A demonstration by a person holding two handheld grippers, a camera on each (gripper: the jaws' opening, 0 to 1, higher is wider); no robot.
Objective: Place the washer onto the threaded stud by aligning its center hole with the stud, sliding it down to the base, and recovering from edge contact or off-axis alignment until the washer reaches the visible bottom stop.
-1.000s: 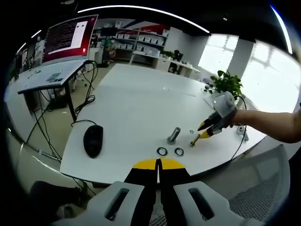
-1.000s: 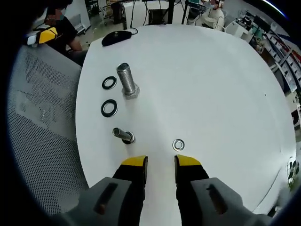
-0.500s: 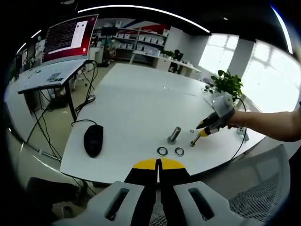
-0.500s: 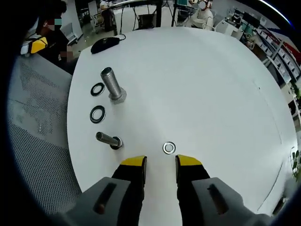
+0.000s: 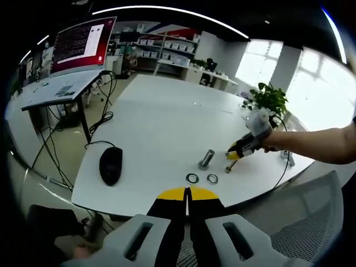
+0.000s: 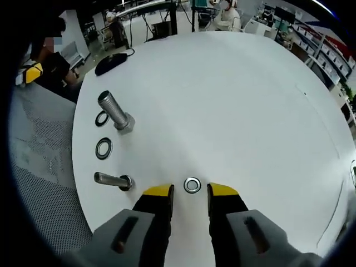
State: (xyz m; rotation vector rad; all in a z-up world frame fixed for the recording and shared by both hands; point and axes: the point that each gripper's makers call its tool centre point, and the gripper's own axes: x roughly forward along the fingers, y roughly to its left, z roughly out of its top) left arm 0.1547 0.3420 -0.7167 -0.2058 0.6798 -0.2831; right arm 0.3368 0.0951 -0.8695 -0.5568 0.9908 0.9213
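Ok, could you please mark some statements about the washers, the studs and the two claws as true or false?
1. The right claw is open, with the small silver washer lying on the table just past its tips. True.
2. That washer is already on the large threaded stud. False: it lies flat on the table, apart from the stud.
3. Two dark washers lie near the large stud. True.
4. The left claw is wide open. False: its tips are closed together.
5. The computer mouse sits between the two studs. False: it lies off to the side.
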